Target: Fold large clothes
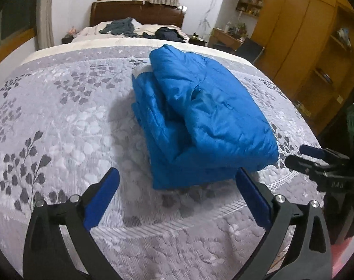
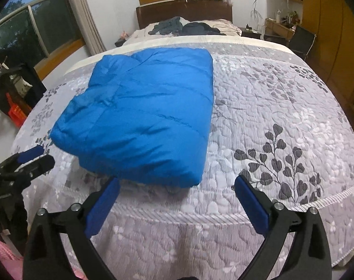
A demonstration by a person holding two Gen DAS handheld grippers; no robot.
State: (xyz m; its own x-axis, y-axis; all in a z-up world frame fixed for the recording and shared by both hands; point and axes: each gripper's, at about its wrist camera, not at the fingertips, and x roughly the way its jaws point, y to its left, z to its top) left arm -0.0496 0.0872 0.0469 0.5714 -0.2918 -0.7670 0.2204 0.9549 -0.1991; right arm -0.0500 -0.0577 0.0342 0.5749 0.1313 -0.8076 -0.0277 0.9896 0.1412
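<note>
Both grippers, left gripper (image 1: 177,182) and right gripper (image 2: 177,190), spread wide (holding nothing), blue jacket (image 2: 141,114) folded on bedspread (image 2: 270,107)

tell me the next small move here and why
Probably draw both grippers back: the blue jacket already lies folded in a compact bundle on the bedspread, and the left gripper and right gripper are open, holding nothing.

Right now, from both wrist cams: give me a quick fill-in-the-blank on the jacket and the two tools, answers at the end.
1. The jacket lying folded on the bedspread is ____ in colour.
2. The left tool has its jaws ____ and holds nothing.
3. The right tool sits just short of the jacket's near edge and is ____ too.
4. The dark clothes lie near the ____ at the far end of the bed.

Answers: blue; open; open; headboard
</note>
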